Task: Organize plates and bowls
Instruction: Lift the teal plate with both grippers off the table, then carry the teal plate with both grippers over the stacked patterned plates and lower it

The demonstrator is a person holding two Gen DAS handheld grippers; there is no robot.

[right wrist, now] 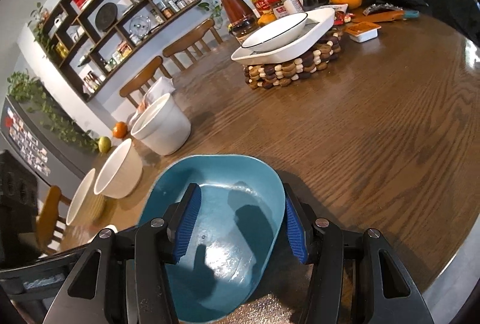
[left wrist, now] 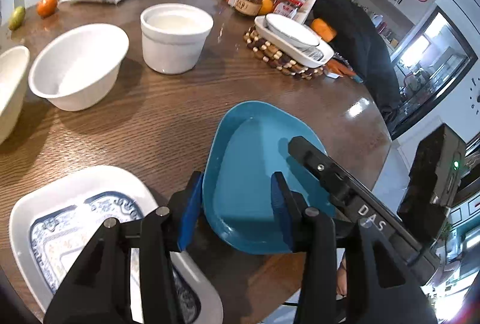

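Straddling the teal dish (left wrist: 258,174) from two sides, I have both tools at it on the wooden table (left wrist: 156,126). My left gripper (left wrist: 237,213) stands wide apart, one blue pad outside the dish's near-left wall and the other inside the basin; I cannot tell if either pad touches. My right gripper (right wrist: 240,222) is also spread wide, its left pad over the basin (right wrist: 216,204), its right pad just outside the right rim, nothing clamped. Just left of the dish lies a white patterned plate (left wrist: 75,222). Farther off stand a white bowl (left wrist: 78,66) and a white ramekin (left wrist: 175,36), and stacked white dishes (right wrist: 285,36) rest on a beaded trivet (right wrist: 294,69).
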